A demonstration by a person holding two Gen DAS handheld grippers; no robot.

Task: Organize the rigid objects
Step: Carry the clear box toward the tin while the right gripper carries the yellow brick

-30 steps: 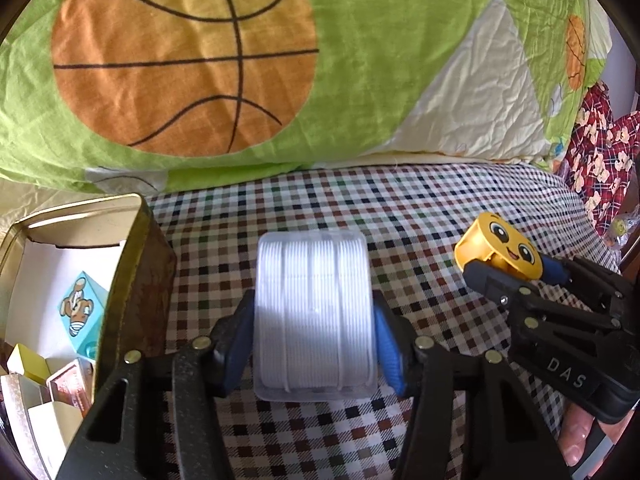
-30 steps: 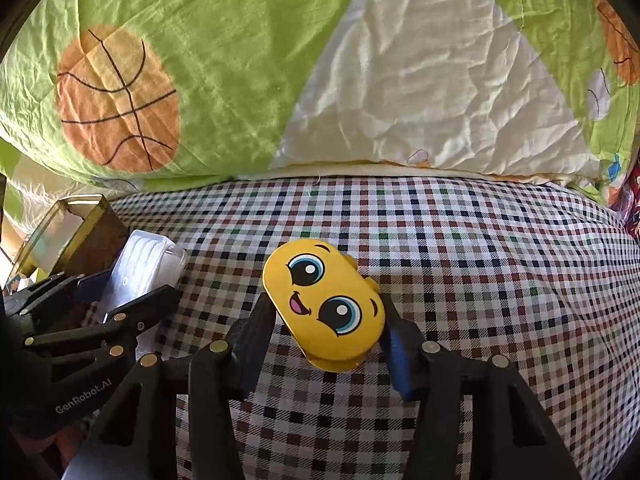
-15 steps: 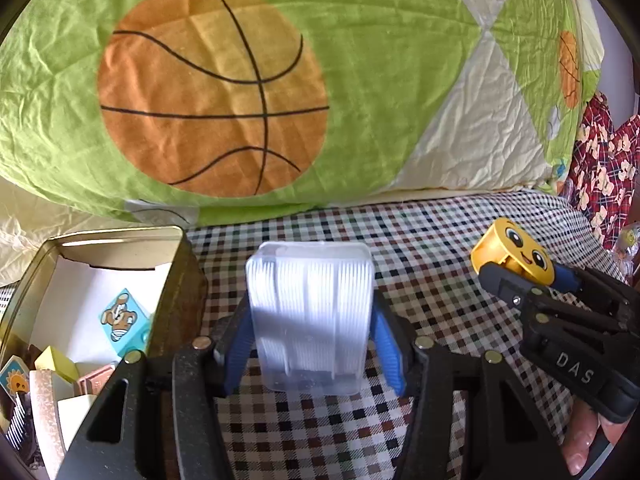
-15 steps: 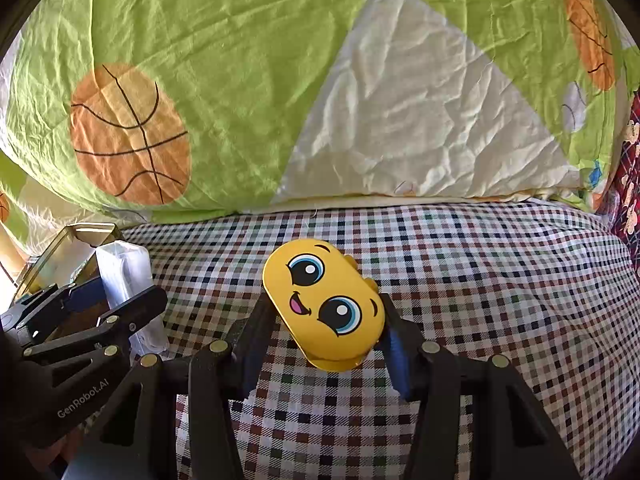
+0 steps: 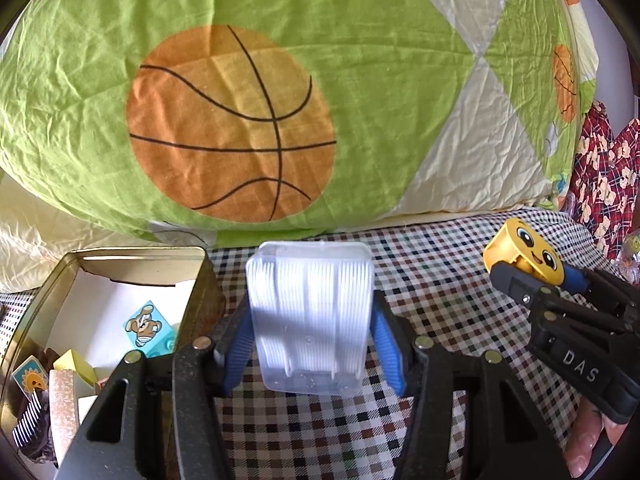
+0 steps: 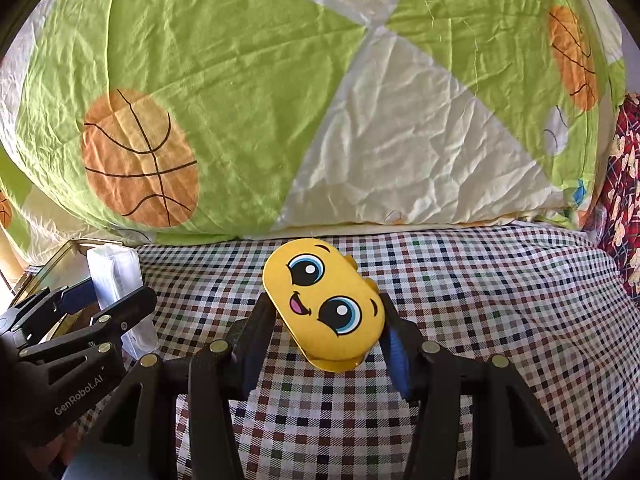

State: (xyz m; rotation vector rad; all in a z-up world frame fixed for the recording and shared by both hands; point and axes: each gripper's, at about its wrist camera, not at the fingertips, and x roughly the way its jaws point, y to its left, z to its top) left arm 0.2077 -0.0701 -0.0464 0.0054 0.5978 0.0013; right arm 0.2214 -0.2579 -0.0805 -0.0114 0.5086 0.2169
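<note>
My left gripper (image 5: 310, 328) is shut on a clear plastic box of white sticks (image 5: 310, 312) and holds it above the checked cloth, just right of an open gold tin (image 5: 132, 254). The tin holds several small blocks, one a blue bear cube (image 5: 147, 330). My right gripper (image 6: 324, 320) is shut on a yellow smiley-face toy (image 6: 324, 304), held above the cloth. The right gripper with the toy (image 5: 524, 256) shows at the right of the left wrist view. The left gripper with the box (image 6: 116, 280) shows at the left of the right wrist view.
A large green pillow with basketball prints (image 5: 232, 128) lies along the back of the checked cloth (image 6: 480, 300). A red patterned fabric (image 5: 604, 184) lies at the far right. The tin's rim (image 6: 60, 264) shows at the left of the right wrist view.
Both grippers have risen with their objects and tilted up. The left gripper has shifted toward the tin, so more of the tin's inside shows.
</note>
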